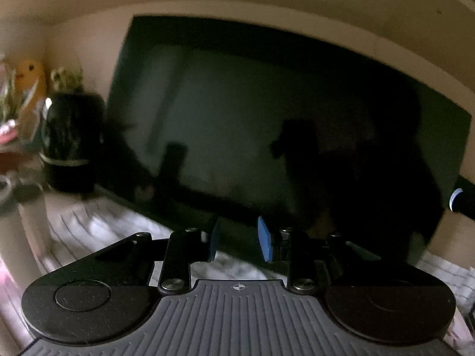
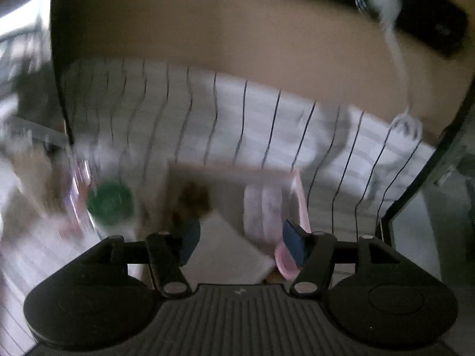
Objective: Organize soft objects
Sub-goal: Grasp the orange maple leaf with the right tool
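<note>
In the right wrist view, my right gripper (image 2: 241,243) is open and empty above an open box (image 2: 231,172). Inside the box lie a folded pink-and-white cloth (image 2: 262,207), a brown soft thing (image 2: 193,198) and a white flat piece (image 2: 225,249). A pink round thing (image 2: 285,259) shows by the right fingertip. The view is blurred. In the left wrist view, my left gripper (image 1: 239,238) is open and empty, facing a dark TV screen (image 1: 267,124). A yellow plush toy (image 1: 29,77) stands at the far left.
A striped white cloth (image 2: 207,118) covers the table. A green-lidded container (image 2: 109,203) stands left of the box. A white cable (image 2: 394,44) hangs at the right. A dark pot with a plant (image 1: 71,142) sits left of the TV.
</note>
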The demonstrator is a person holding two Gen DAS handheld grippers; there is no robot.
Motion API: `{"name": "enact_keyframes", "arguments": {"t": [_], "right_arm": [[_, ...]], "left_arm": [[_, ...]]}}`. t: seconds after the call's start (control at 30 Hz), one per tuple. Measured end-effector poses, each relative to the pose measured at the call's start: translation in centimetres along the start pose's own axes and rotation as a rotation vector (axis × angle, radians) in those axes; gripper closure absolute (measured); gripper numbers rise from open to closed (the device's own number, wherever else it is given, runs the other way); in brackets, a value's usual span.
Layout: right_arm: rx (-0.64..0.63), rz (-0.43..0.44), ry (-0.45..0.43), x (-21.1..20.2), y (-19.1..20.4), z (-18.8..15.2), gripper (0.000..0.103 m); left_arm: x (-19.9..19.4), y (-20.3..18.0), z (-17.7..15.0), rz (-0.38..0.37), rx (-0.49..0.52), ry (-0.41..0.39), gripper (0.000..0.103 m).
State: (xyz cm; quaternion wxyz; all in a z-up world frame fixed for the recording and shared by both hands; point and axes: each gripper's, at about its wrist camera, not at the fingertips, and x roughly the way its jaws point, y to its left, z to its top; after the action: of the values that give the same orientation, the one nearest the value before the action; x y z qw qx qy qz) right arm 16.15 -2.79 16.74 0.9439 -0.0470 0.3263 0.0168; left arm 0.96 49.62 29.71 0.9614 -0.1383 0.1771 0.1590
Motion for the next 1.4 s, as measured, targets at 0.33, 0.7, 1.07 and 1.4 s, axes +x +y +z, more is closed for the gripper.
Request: {"name": "enact_keyframes", "arguments": {"t": [0.33, 0.7, 1.07, 1.4], "right_arm": [[0.135, 0.239, -0.274, -4.0, 17.7, 6.8, 0.041], [-0.499, 0.36, -0.238, 0.3, 31.0, 1.2, 0.037], [-0.514, 0.351, -0.058, 10.9, 36.6, -0.9, 0.049], [-0.483, 0.534, -0.018, 11.2, 37.2, -2.6, 0.098]], "left_arm": [[2.9, 1.0, 3.7, 0.022, 0.27, 0.016, 0.072], [10.0, -2.8, -4.3, -0.372, 0.256, 0.37, 0.072], [16.4, -1.7, -7.8, -0.371, 0.135, 0.495, 0.072], [21.4, -6.6, -9.9, -0.438, 0.298, 0.497, 0.072]]}}
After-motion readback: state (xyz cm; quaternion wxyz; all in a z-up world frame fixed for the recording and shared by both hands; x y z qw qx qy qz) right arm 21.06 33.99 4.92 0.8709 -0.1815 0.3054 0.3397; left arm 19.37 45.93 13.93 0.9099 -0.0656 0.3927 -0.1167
